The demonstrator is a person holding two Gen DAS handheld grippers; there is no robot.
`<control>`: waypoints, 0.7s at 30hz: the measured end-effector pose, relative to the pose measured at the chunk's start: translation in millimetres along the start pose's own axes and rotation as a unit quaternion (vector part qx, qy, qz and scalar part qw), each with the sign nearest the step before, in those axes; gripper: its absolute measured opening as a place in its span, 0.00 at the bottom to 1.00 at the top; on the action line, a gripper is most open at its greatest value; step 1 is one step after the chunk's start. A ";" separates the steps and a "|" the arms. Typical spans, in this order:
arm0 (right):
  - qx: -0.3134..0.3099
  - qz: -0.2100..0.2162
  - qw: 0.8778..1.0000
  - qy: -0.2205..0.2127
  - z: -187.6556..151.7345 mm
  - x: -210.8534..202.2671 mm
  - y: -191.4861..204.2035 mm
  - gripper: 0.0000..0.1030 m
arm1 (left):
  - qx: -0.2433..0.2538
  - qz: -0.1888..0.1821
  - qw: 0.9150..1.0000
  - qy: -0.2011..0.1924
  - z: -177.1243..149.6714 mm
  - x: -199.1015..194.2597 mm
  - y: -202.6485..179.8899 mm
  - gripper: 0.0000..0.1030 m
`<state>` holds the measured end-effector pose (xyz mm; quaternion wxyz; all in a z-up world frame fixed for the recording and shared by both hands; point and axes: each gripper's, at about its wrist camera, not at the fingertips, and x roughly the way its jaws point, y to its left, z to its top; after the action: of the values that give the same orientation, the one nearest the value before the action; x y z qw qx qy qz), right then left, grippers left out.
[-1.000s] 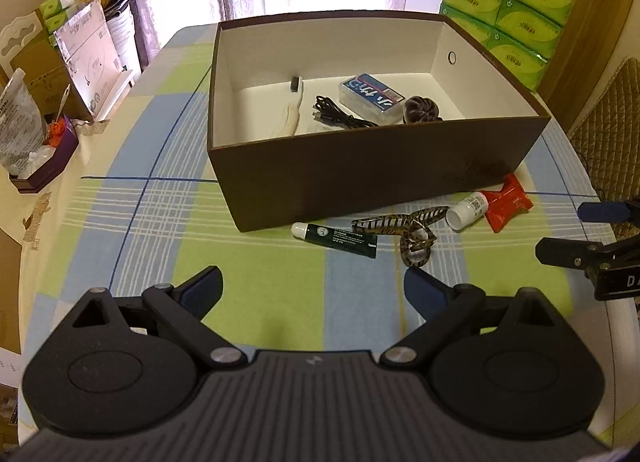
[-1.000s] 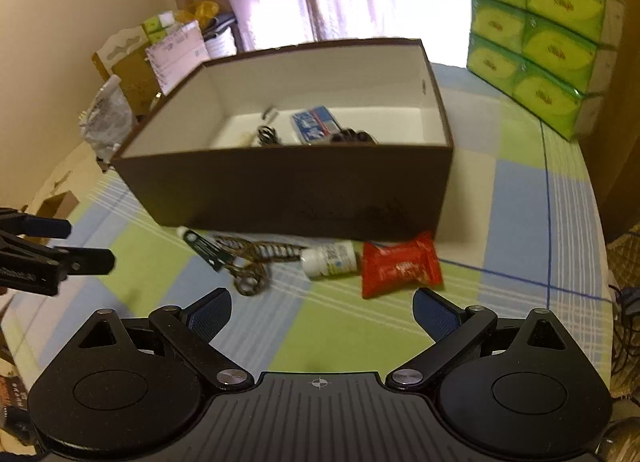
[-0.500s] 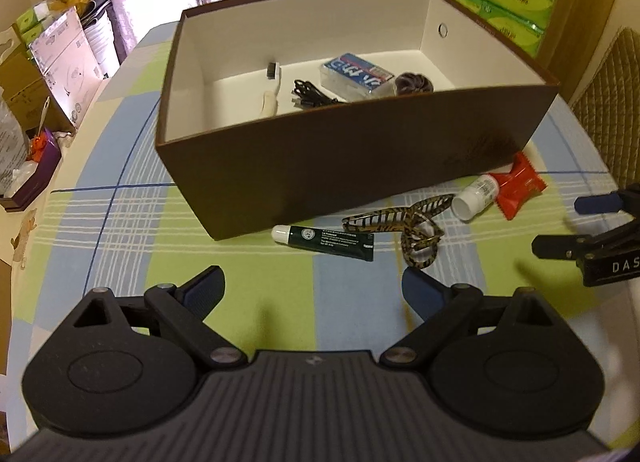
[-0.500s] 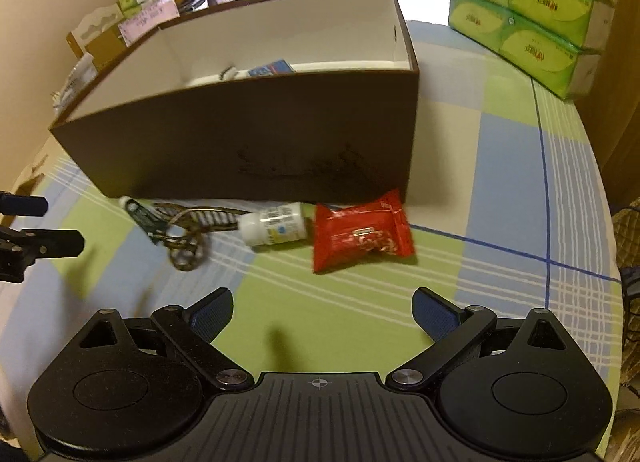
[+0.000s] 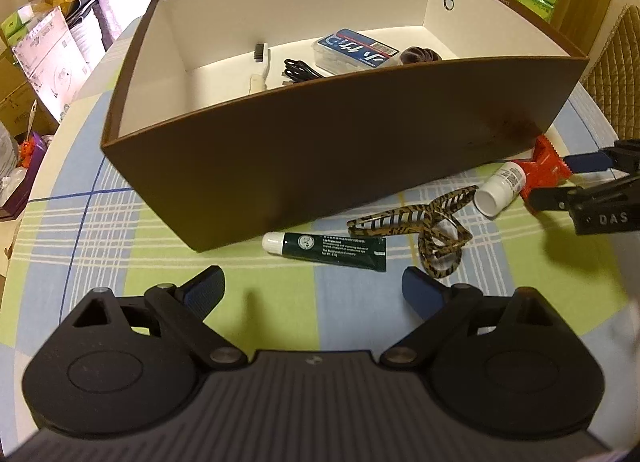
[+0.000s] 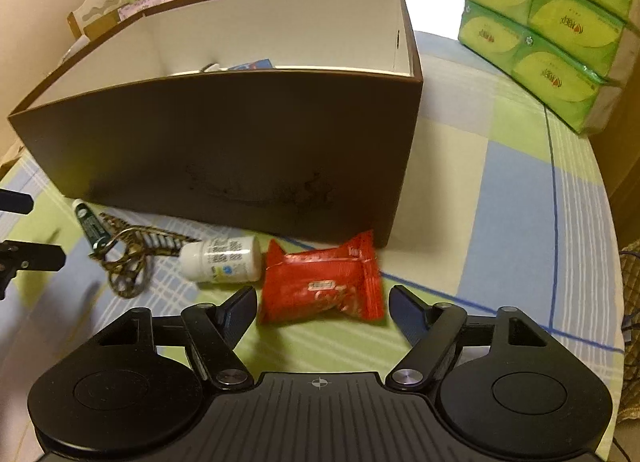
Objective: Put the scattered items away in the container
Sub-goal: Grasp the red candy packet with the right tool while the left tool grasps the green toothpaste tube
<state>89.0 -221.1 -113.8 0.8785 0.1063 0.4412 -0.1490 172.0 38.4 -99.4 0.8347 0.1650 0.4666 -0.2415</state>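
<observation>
Red packet (image 6: 322, 288), brown box (image 6: 240, 149)

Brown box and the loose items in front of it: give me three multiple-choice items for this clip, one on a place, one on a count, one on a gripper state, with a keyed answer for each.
1. Where does the red snack packet lie?
A. inside the brown box
B. on the tablecloth by the box's right front corner
C. on top of the green tissue packs

2. How many loose items lie on the cloth in front of the box?
A. two
B. four
C. six

3. How is the right gripper set?
A. open, a finger on each side of the packet
B. shut on the white bottle
C. shut and empty

Answers:
1 B, it lies on the cloth just outside that corner.
2 B, the dark green tube, striped hair claw, bottle and packet.
3 A, the wrist view shows its jaws spread with the packet between them.
</observation>
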 end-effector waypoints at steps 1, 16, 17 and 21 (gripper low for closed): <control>-0.001 -0.001 1.000 -0.002 0.8 1.6 -0.7 0.77 | 0.003 0.001 1.000 0.000 0.5 1.2 -0.1 0.91; 0.016 -0.005 1.000 -0.006 -7.0 -3.9 -8.3 0.57 | 0.045 0.011 0.999 -0.014 0.1 23.1 -6.2 0.91; 0.016 -0.006 1.000 -0.006 -7.7 -4.9 -7.6 0.57 | 0.043 0.010 0.999 -0.012 0.1 26.2 -5.8 0.91; 0.021 -0.007 1.000 -0.006 -9.3 -6.9 -6.2 0.57 | 0.025 0.003 1.000 -0.008 2.3 36.2 -2.9 0.91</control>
<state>76.0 -222.7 -114.0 0.8778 0.1204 0.4332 -0.1652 188.2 25.9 -129.5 0.8347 0.1855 0.4535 -0.2516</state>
